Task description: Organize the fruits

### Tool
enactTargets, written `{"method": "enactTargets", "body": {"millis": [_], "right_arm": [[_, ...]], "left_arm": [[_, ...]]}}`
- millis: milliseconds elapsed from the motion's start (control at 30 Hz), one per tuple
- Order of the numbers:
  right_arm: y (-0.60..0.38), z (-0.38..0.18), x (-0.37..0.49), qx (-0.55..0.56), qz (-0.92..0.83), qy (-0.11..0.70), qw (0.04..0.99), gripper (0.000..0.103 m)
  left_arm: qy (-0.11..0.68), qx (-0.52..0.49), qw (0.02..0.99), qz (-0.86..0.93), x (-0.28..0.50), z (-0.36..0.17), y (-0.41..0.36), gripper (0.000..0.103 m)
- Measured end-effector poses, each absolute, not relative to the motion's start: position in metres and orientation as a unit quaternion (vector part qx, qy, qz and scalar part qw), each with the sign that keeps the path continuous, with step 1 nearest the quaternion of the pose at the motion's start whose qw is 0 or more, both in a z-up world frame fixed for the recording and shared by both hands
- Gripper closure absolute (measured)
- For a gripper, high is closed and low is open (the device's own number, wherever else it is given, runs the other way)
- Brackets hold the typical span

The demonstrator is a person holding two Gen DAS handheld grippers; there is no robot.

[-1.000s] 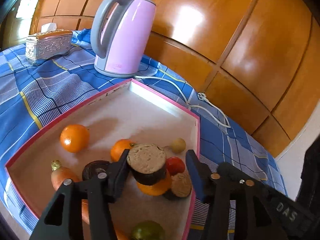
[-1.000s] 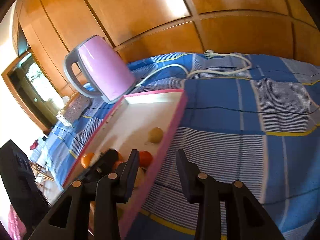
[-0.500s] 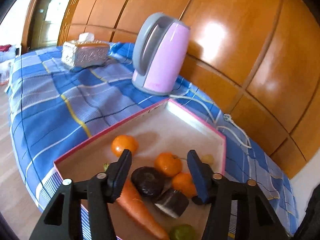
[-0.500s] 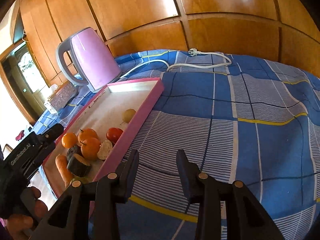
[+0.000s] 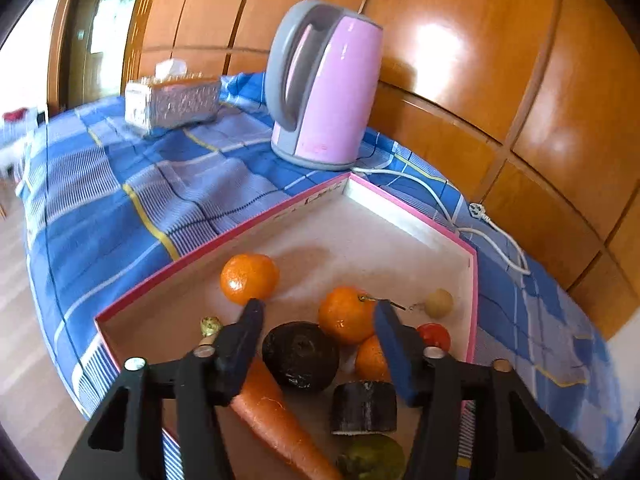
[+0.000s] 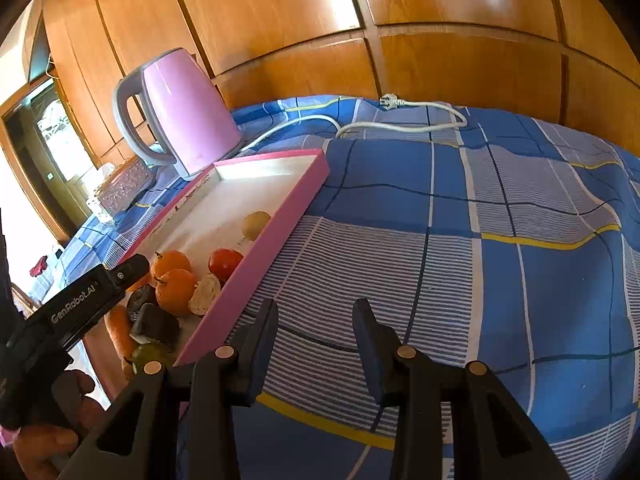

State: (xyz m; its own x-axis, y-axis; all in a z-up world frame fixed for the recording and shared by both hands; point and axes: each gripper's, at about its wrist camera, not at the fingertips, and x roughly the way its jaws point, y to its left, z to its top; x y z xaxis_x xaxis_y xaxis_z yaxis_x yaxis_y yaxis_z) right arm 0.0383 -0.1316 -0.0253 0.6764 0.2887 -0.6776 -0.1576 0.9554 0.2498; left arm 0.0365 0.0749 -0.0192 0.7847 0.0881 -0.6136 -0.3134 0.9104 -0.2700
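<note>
Blue-checked tabletop cloth under pink tray (image 5: 474, 280): left claw (image 5: 316, 332), just opened and gripping nothing, hangs directly over the dark round fruit (image 5: 301, 356) between its fingers, while right claw (image 6: 316, 330), apart and empty, sits outside the tray.

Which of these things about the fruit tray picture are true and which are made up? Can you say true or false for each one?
1. The kettle is pink with a grey handle. True.
2. The left gripper is squeezing an orange. False: its fingers have just been opening and nothing is pinched between them.
3. A carrot lies in the pink-edged tray. True.
4. The right gripper hangs over the tray. False: it is over the blue checked cloth, beside the tray.
5. The kettle's plug is stuck in a wall socket. False: it lies loose on the cloth.
</note>
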Motion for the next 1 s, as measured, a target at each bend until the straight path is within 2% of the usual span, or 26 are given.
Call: {"method": "enactTargets", "body": {"millis": [233,567,1000], "right_arm": [[-0.13,-0.027,0.039,0.076,0.114,0.385,0.913,0.064],[-0.122,-0.026,0.032,0.035,0.098,0.38,0.919,0.064],[-0.121,-0.015,0.01,0.02,0.076,0.359,0.93,0.064]], "left_arm": [[0.312,-0.153,0.932,0.104,0.037,-0.017,0.065,0.037],[0.306,-0.127,0.941,0.074,0.026,-0.01,0.054,0.036],[0.3,-0.116,0.946,0.043,-0.006,-0.001,0.051,0.017]]}}
